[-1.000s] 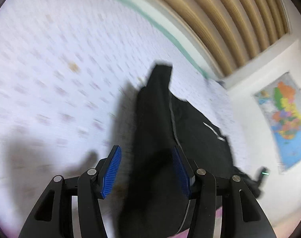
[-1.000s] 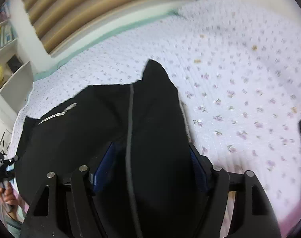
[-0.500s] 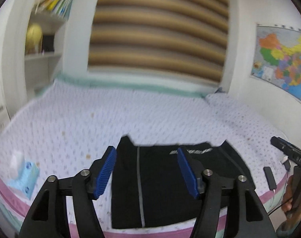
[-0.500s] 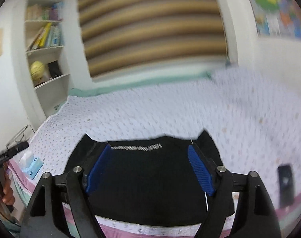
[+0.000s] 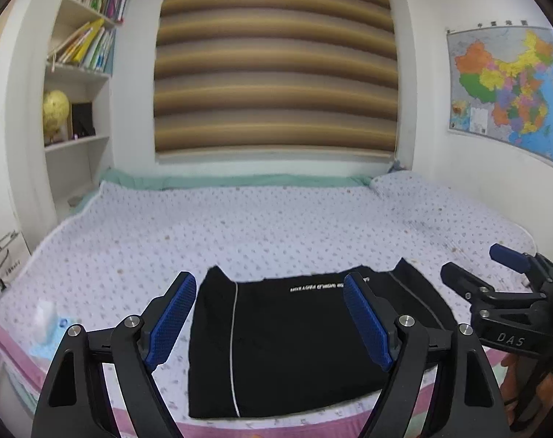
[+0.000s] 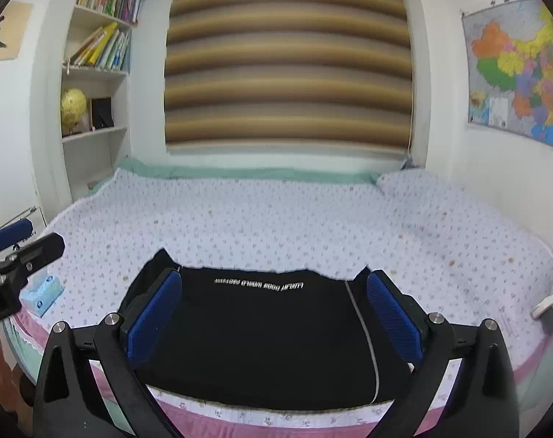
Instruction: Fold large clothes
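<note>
A black garment (image 5: 294,343) with white lettering and a thin grey stripe lies folded flat near the front edge of the bed; it also shows in the right wrist view (image 6: 265,332). My left gripper (image 5: 269,325) is open and empty, held back above the bed's front edge. My right gripper (image 6: 273,319) is open and empty, also held back from the garment. The right gripper shows at the right of the left wrist view (image 5: 495,284), and the left gripper shows at the left of the right wrist view (image 6: 17,252).
The bed (image 5: 276,226) has a floral quilt and a pink front edge. A blue tissue pack (image 5: 50,328) lies at its left front. A white object (image 6: 546,304) lies at the right edge. Bookshelves (image 5: 79,84) stand at the left, a map (image 5: 510,87) hangs at the right.
Both grippers let go of the garment and pulled back and up from it. The views swung from close over the cloth to level across the room.
</note>
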Tool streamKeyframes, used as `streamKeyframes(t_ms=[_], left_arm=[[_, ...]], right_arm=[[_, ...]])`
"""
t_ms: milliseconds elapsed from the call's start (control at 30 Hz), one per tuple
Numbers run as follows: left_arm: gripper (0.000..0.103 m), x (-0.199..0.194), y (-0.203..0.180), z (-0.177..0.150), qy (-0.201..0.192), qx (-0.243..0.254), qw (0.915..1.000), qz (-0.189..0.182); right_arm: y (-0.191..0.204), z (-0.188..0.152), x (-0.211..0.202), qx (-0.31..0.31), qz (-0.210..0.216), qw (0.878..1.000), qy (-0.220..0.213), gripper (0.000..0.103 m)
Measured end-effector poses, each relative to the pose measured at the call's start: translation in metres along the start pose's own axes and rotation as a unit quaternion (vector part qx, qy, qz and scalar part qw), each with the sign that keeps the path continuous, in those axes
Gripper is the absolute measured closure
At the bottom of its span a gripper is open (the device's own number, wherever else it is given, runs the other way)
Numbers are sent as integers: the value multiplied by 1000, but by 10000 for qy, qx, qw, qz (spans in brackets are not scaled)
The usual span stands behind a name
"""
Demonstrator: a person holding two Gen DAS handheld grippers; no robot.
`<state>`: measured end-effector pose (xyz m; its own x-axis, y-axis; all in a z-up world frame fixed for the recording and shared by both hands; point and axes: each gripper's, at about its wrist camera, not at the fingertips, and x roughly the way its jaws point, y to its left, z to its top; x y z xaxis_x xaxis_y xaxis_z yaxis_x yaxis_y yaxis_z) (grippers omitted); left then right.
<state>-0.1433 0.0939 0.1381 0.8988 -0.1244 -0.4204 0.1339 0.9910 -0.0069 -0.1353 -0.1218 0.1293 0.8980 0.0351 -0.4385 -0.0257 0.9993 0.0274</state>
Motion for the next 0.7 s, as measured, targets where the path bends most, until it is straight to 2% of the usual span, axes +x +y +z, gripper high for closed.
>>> streamKeyframes(t_ms=[67,233,300,433,700], left_arm=[[19,20,0,-6,162,-11,9998,83],[19,63,1,-17,537,-142,9985,-39],[19,81,0,-21,673,-118,9977,17],[19,109,-3,-29,888,-38,9960,117],[19,151,-7,-48,1331,21,9911,40]], right_arm=[[-1,-7,19,10,-30,9998,203,1],[-9,-26,74,80,-159,9968,774,1],[-15,-32,91,150,-157,9953,940,1],[-27,-39,116,268,-213,9928,1146,1],[-43,-55,155,367,-166,9867,1576,1]])
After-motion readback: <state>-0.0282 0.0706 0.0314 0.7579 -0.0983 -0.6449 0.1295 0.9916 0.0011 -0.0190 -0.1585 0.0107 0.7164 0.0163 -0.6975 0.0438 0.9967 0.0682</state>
